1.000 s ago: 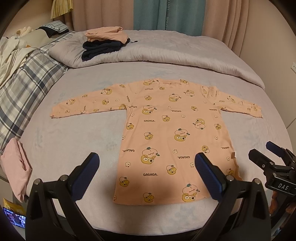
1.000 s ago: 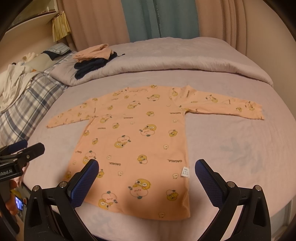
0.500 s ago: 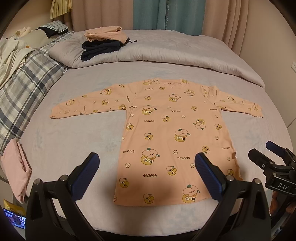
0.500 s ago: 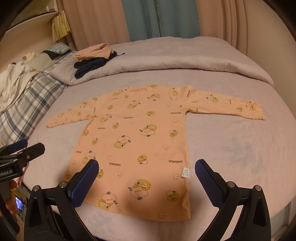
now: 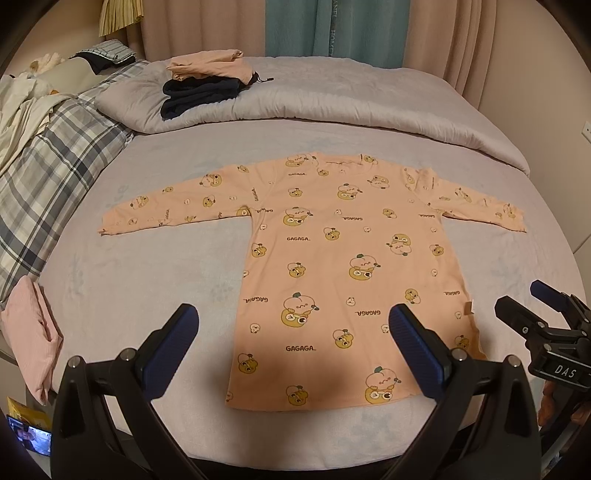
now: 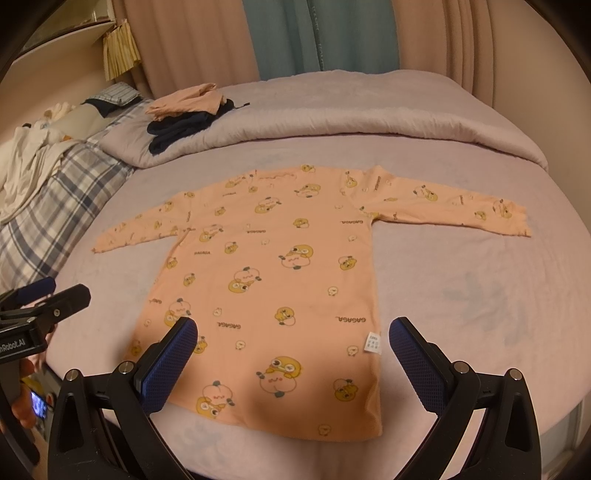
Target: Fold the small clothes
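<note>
Two fisheye views, each looking forward between its own spread fingers from low at the near edge of the bed (image 5: 155, 280), facing the curtains (image 5: 332, 26) at the far side. Left wrist view set toward the left of the peach shirt (image 5: 343, 266), with the right gripper (image 5: 546, 314) at its right border. Right wrist view set further right, with the left gripper (image 6: 44, 299) at its left border. Shared by both: shirt, folded pile (image 6: 184, 114), plaid blanket (image 6: 55, 206).
</note>
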Tool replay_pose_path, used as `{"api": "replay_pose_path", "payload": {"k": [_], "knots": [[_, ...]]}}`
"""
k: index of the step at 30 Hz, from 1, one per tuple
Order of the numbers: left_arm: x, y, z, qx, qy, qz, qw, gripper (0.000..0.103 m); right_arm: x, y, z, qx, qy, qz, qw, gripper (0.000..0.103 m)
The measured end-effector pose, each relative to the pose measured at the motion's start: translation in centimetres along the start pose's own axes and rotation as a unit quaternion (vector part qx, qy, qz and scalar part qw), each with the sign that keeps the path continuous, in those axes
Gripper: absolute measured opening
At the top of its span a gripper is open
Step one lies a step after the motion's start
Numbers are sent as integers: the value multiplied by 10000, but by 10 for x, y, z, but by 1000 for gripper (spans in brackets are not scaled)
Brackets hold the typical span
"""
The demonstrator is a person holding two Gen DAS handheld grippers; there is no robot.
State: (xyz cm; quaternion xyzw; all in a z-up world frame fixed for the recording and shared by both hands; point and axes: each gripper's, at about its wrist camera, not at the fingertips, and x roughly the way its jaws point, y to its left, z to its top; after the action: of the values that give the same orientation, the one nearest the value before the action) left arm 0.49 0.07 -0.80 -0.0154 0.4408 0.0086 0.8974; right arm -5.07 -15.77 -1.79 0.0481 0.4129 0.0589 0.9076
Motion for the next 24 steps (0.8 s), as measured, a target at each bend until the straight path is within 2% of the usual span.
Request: {"api": "replay_pose_path", "payload": {"k": [24], "knots": [[3,0,-2,10,14,6,10000,103,3,1,-2,8,26,-6,10000,103]]}}
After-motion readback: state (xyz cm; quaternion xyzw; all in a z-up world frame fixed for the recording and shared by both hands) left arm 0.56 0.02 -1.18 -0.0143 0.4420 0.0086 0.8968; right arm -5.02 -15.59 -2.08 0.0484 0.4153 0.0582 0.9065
